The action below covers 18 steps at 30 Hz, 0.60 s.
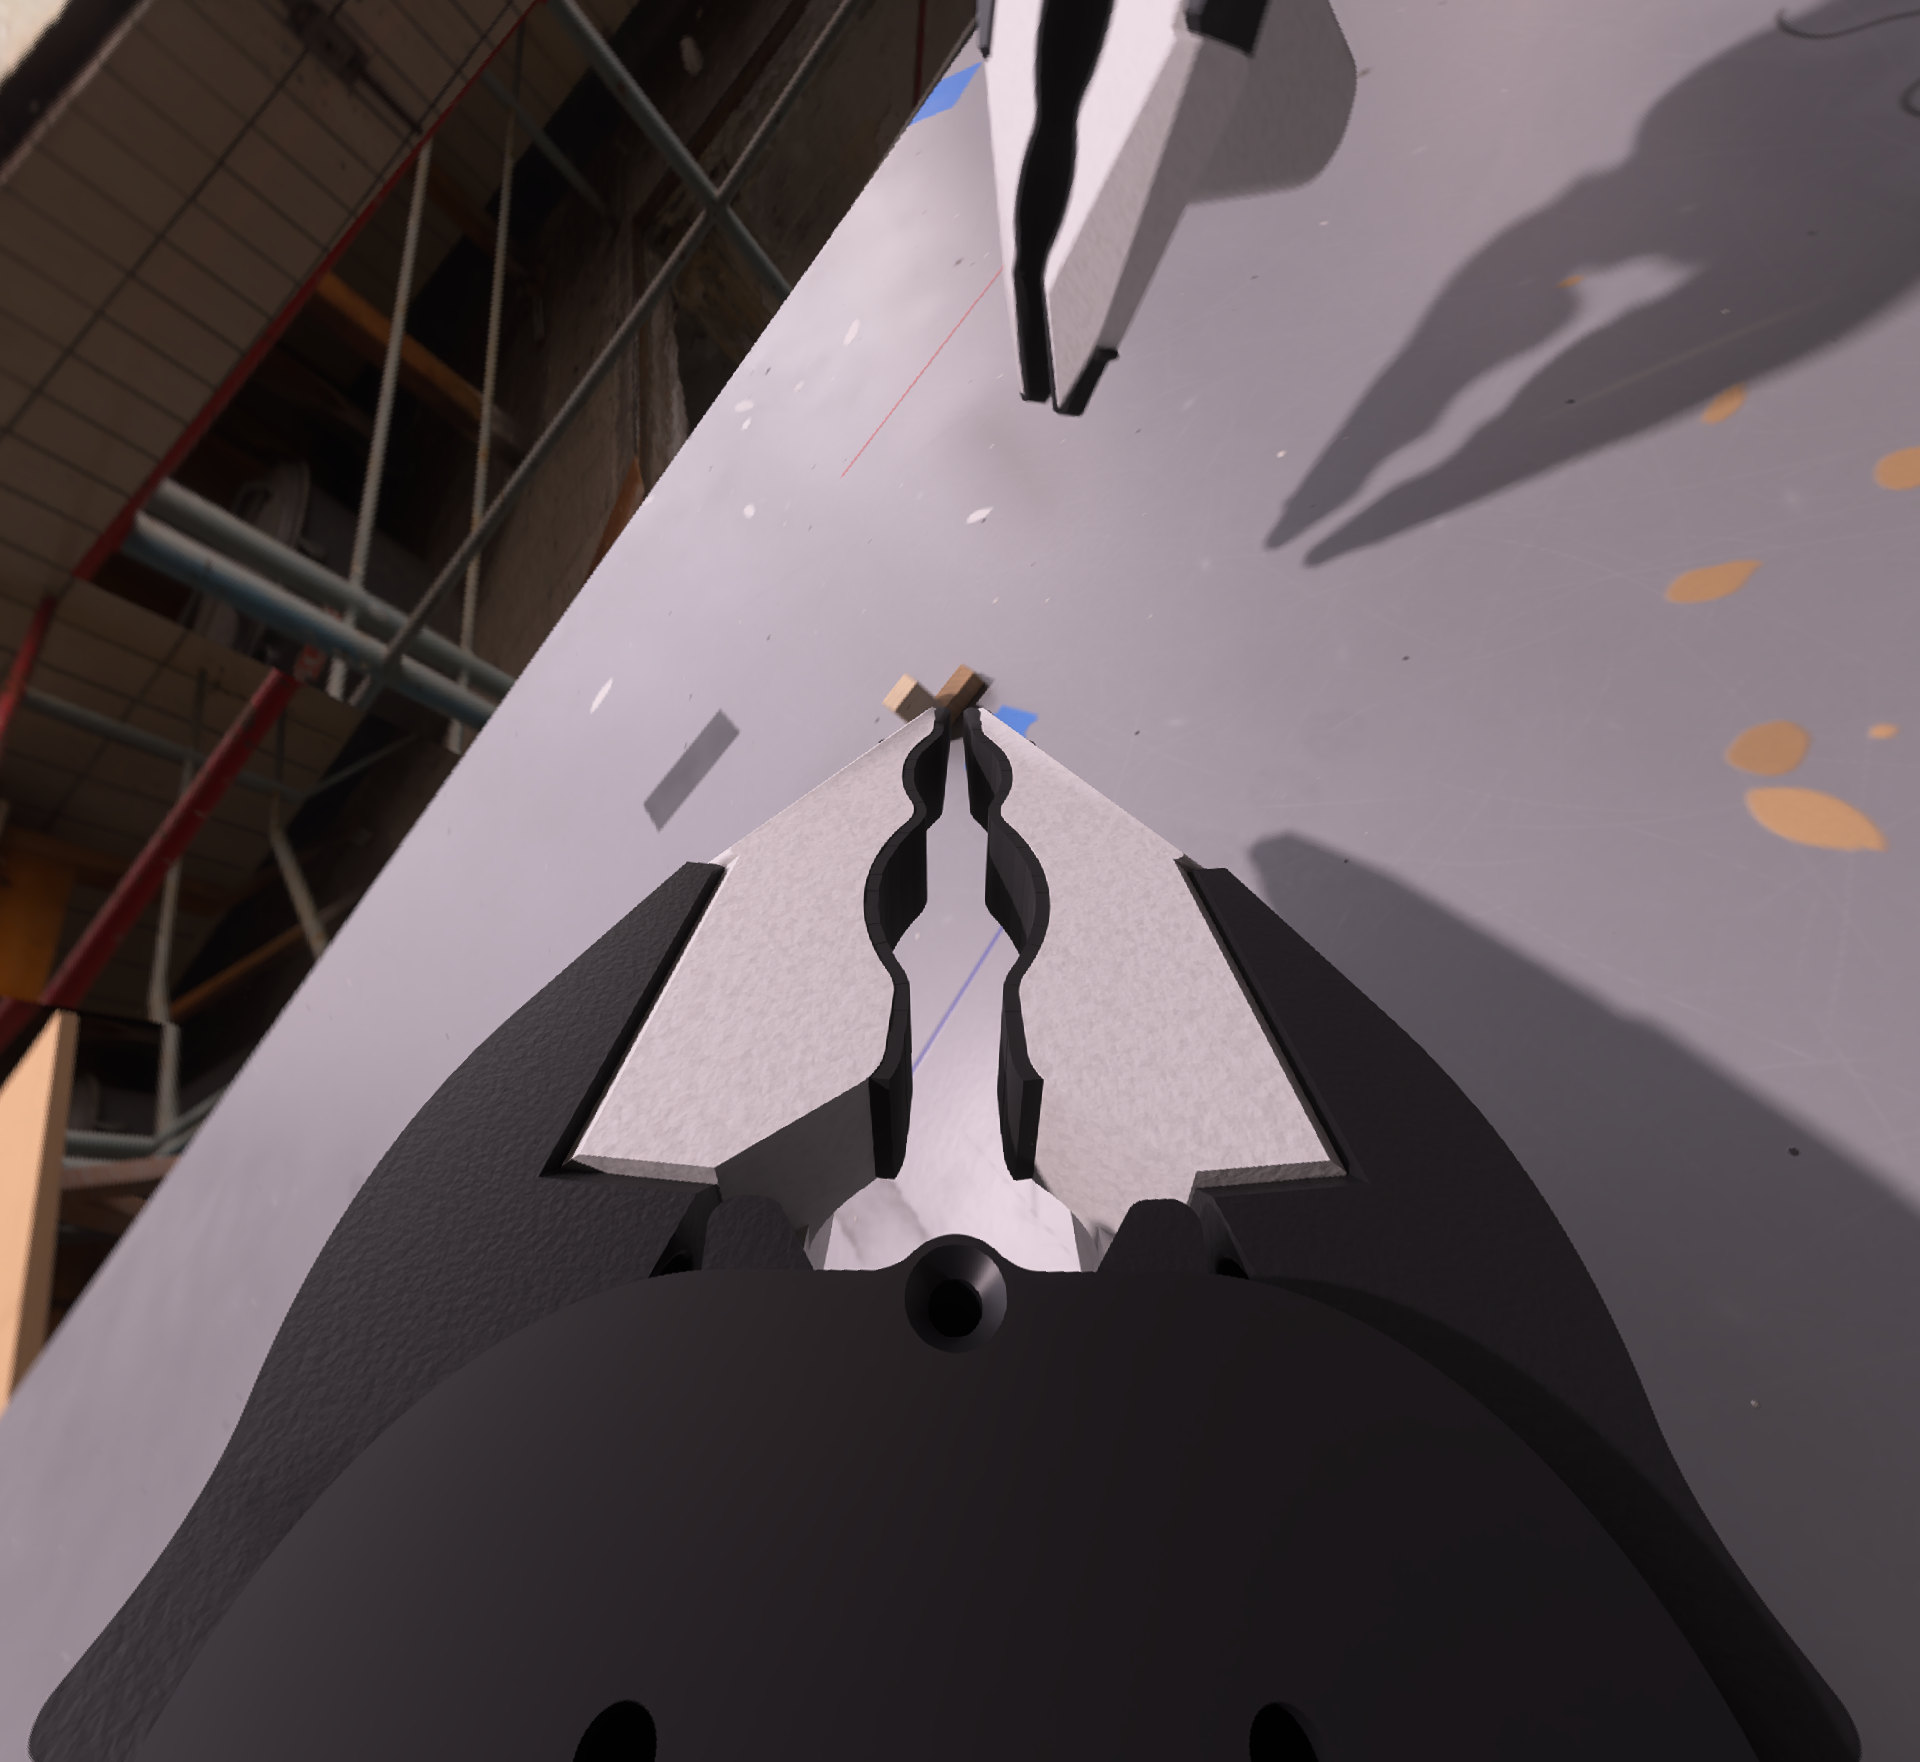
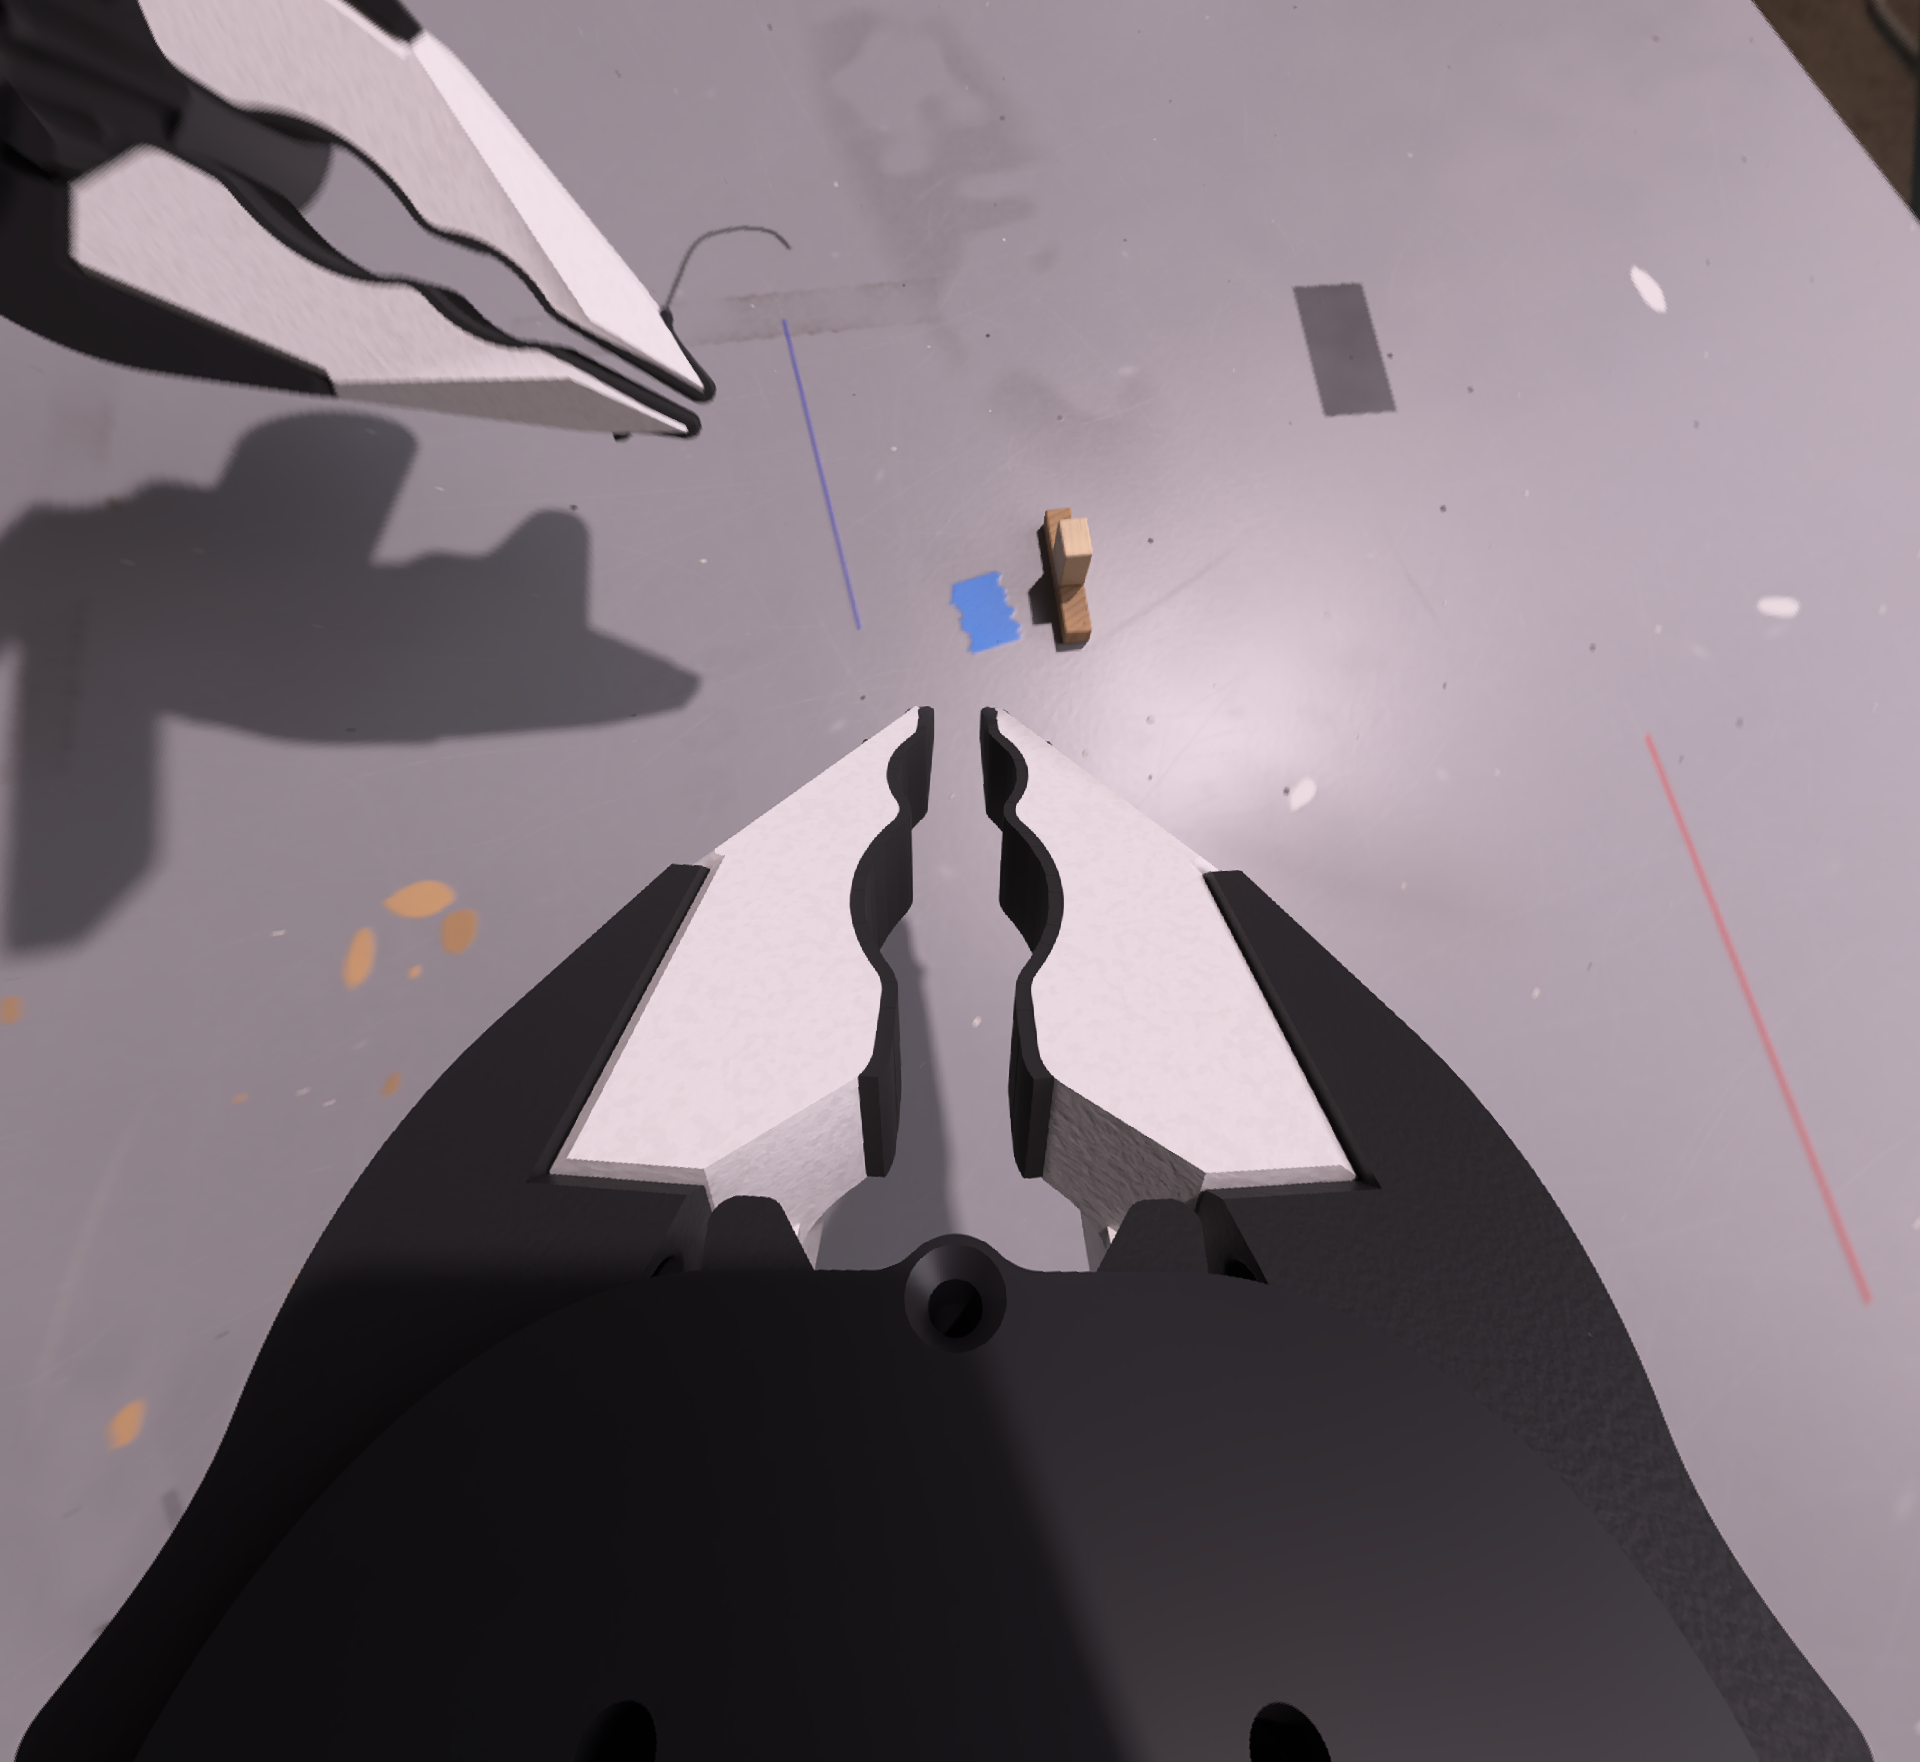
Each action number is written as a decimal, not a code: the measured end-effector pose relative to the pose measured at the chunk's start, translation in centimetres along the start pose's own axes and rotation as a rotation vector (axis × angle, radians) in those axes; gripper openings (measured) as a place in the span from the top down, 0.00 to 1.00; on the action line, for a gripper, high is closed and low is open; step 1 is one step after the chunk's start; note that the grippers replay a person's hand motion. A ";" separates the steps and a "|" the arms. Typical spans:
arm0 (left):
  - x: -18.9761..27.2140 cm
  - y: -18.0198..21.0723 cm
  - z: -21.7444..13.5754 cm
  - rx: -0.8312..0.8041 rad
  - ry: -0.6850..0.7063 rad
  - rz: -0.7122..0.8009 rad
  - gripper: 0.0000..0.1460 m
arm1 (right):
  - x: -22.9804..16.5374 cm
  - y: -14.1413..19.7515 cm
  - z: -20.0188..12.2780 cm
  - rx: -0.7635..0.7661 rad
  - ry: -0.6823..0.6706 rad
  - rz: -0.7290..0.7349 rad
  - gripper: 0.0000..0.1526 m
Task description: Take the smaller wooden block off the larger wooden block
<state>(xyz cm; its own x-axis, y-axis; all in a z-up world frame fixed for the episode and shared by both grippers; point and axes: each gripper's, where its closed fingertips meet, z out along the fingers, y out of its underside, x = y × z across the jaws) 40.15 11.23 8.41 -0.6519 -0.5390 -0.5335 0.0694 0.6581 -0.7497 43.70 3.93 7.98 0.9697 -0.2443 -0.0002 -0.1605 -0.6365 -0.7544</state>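
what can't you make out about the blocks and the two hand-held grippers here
- Left wrist view: the wooden blocks are mostly hidden behind the left hand-held gripper, so only two small ends show.
- Right wrist view: the smaller block and the larger block are too small to show how they touch.
- Left wrist view: the right hand-held gripper is cut off by the top edge.

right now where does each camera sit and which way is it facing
Left wrist view: sits on the left gripper, low and tilted, looking along its near-closed fingers across the grey table at the wooden blocks; the right gripper hangs ahead.
Right wrist view: sits on the right gripper, looking down at the smaller block on the larger block; the left gripper enters upper left.
Shared: blocks, blue patch, table, both grippers.
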 end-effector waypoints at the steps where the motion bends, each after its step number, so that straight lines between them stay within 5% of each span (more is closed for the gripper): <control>1: -0.4 0.4 -0.1 -0.002 -0.007 -0.027 0.98 | 0.1 -0.1 0.7 -0.010 0.006 -0.026 0.95; 10: -1.7 2.7 0.1 -0.020 0.009 -0.167 0.98 | 2.1 0.0 7.6 -0.161 -0.011 -0.148 0.94; 18: -2.3 3.3 -0.1 -0.012 0.017 -0.208 0.98 | 3.2 0.4 9.5 -0.215 -0.015 -0.145 0.92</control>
<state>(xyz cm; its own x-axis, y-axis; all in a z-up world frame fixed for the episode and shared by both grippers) 41.80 14.68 7.23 -0.6639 -0.6548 -0.3613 -0.0768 0.5402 -0.8380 48.50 9.86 1.40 0.9878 -0.1293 0.0869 -0.0535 -0.8054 -0.5903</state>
